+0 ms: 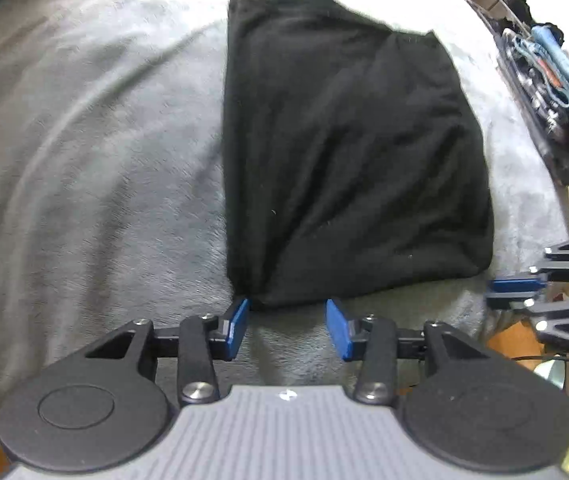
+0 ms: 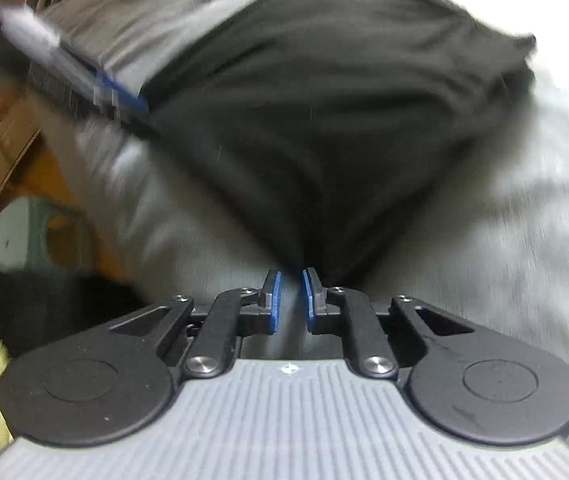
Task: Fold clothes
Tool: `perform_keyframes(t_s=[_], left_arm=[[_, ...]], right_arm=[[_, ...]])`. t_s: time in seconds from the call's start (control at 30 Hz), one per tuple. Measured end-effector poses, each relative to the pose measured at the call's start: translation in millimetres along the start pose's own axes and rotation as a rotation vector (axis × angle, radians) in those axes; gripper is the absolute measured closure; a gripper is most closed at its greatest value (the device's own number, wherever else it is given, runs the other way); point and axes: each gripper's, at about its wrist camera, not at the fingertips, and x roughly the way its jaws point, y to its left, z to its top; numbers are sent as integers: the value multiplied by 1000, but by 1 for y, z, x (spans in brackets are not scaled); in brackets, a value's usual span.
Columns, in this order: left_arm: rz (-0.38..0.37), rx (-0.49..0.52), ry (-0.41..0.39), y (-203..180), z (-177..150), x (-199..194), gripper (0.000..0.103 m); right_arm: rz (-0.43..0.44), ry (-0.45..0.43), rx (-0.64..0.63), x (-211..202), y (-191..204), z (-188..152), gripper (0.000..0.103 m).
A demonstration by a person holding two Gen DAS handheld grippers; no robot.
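Black folded garment lies on the grey blanket, right of centre in the left wrist view, near edge just beyond our left gripper. Its jaws stand spread with nothing between them; the left pad touches or nearly touches the near left corner, where the cloth bunches to a point. Our right gripper has its jaws almost together, a narrow gap showing only blanket; it sits at the near right corner, though that view is blurred, so contact is hard to call. The long axis runs near to far, and the piece widens toward the near right.

To do the step well, we judge both corners should be pinched through all layers, then lifted evenly and carried to the far edge.
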Motion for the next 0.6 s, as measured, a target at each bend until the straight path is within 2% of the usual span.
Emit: perform_keyframes(t_s=[0.07, 0.13, 0.2, 0.3, 0.37, 0.43, 0.5, 0.57, 0.6], left_arm=[[-22, 17, -45, -2, 11, -6, 58], [-48, 41, -91, -8, 29, -3, 58], [-69, 67, -124, -16, 52, 8, 58], [-110, 62, -162, -20, 81, 24, 58], [-109, 36, -157, -11, 89, 30, 58], [-87, 18, -148, -4, 91, 32, 59], [-86, 14, -158, 2, 92, 26, 59], [-93, 26, -172, 2, 97, 20, 59], [-107, 35, -184, 1, 102, 17, 57]], right_arm=[[-28, -5, 14, -15, -7, -1, 92], [-45, -86, 64, -28, -17, 13, 92], [-53, -201, 137, -34, -30, 40, 92], [-95, -280, 144, -14, -36, 78, 92], [-119, -255, 135, 5, -36, 84, 92], [-123, -204, 166, 13, -38, 69, 92], [-126, -173, 175, 6, -36, 49, 92], [-152, -111, 173, -4, -36, 37, 88], [-158, -112, 186, -10, -38, 35, 88]])
